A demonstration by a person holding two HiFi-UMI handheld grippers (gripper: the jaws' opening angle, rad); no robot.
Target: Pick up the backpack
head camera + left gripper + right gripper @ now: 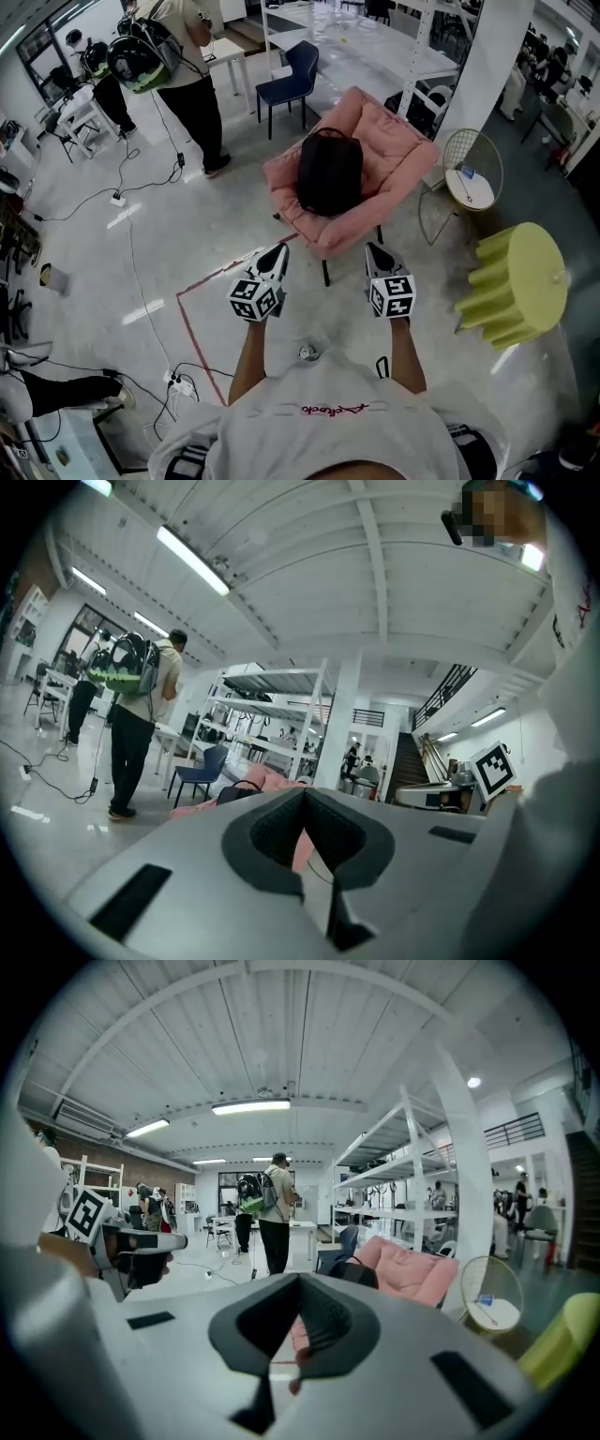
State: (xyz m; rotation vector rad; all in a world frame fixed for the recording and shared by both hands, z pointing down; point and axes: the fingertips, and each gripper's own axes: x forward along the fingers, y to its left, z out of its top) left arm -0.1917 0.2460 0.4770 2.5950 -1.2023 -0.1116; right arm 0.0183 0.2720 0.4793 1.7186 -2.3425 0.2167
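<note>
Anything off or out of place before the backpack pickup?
Nothing stands out. The black backpack lies in the middle of the pink chair, with nothing spilled around it. The left tool and right tool are both shut and empty, short of the chair.

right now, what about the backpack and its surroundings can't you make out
1. Backpack shoulder straps and underside: head view, hidden by its own body against the pink chair.
2. Backpack's lower part: both gripper views, behind the jaws.
3. Blue item on the round side table: head view, too small to identify.
</note>
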